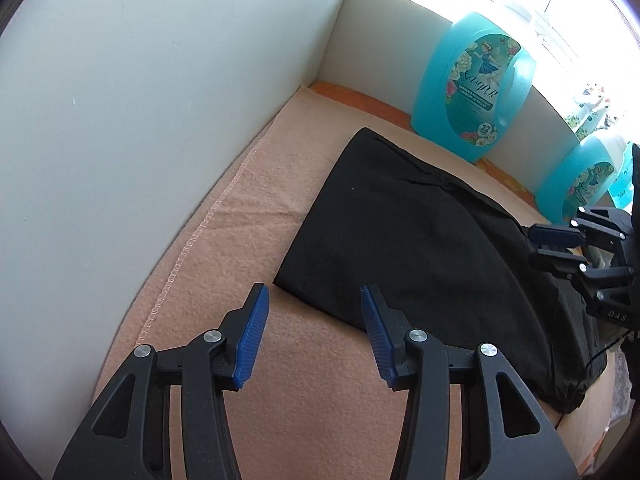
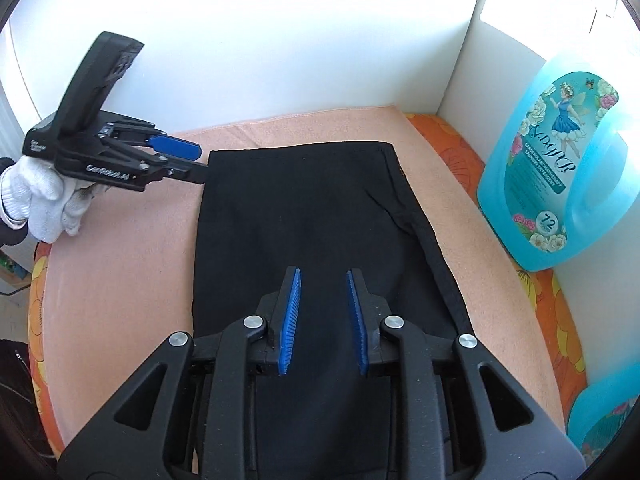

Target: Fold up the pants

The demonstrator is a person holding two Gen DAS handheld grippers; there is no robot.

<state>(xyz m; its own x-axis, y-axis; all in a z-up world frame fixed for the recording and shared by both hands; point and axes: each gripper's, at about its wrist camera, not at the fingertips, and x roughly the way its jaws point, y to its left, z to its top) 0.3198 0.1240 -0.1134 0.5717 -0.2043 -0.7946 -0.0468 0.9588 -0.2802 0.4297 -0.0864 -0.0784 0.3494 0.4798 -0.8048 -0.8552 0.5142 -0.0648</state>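
The black pants (image 2: 304,216) lie folded flat on the peach blanket (image 2: 120,264), so a fold appears just completed. Left gripper (image 1: 316,300), beside the corner, stands half open and empty; right gripper (image 2: 323,280), above the cloth, is narrowly parted and empty. Next move likely calls for regrasping an edge.

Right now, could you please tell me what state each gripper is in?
Left gripper: open, holding nothing, beside the black pants.
Right gripper: open, holding nothing, above the pants.

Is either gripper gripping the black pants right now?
No: the pants lie flat, the left gripper and right gripper both open and empty.
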